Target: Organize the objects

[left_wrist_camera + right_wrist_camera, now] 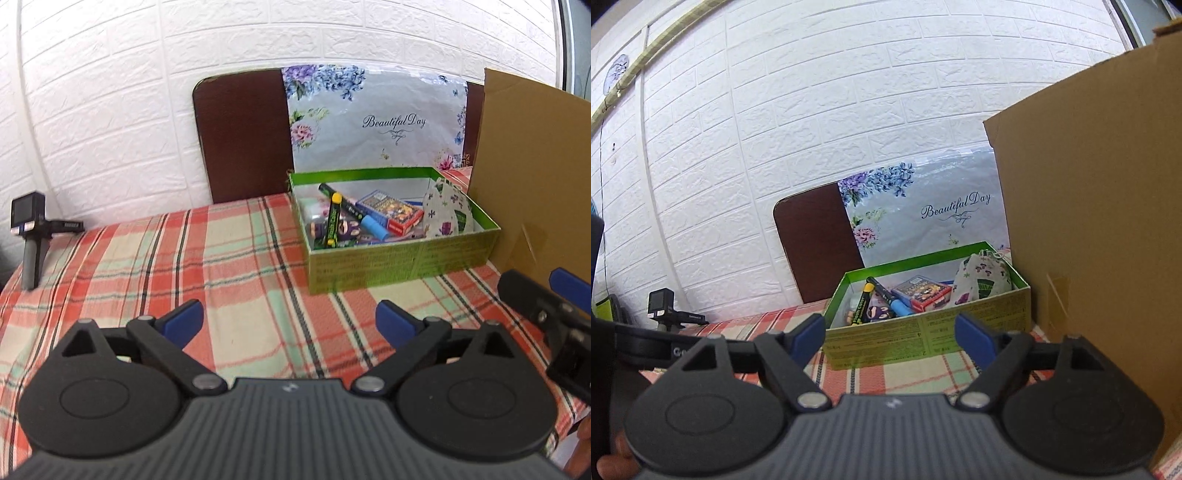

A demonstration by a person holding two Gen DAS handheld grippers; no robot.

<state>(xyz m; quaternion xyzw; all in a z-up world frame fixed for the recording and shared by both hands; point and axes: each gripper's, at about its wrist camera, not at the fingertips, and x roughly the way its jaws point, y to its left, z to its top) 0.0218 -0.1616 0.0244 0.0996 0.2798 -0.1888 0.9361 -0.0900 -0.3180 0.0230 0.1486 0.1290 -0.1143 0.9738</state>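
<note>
Left gripper (289, 323) wide open, empty, low centre over bare cloth (155, 258). Right gripper (891, 338) wide open, empty. Box (402, 264) right of centre, filled, hard against cardboard (532, 177).

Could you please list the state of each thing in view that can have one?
left gripper: open, empty.
right gripper: open, empty.
green box: lidless, holding items.
markers: lying crossed inside the box.
card pack: lying flat in the box.
drawstring pouch: closed, in the box's right end.
cardboard sheet: upright beside the box.
</note>
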